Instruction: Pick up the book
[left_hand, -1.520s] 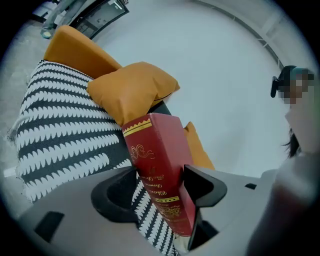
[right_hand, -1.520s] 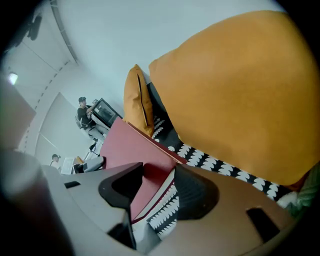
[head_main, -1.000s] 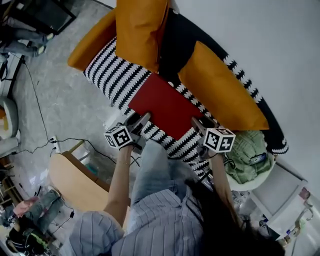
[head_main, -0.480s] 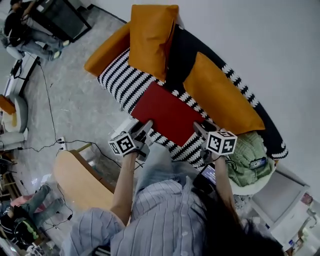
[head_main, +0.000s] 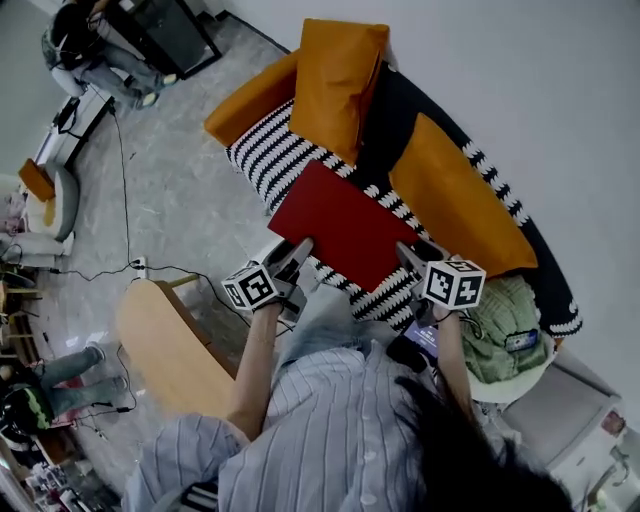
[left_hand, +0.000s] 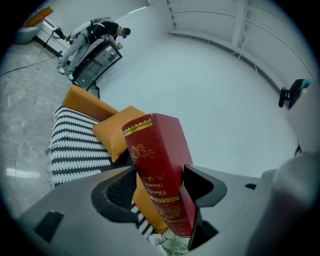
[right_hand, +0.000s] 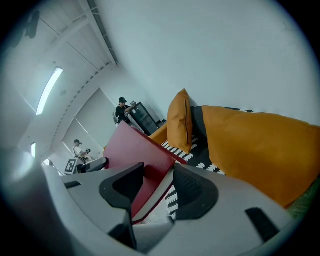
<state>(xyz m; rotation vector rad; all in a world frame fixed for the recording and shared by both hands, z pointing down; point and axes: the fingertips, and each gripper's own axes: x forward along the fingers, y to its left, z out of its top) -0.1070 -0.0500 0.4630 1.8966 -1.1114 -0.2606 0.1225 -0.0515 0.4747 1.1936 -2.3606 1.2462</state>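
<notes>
Bare lab hall with staged sofa (head_main: 262, 150)

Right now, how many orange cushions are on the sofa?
3. The end cushion lies at the sofa's left end, the upright cushion stands beside it, and the big cushion leans on the backrest at right. The book may hide more.
</notes>
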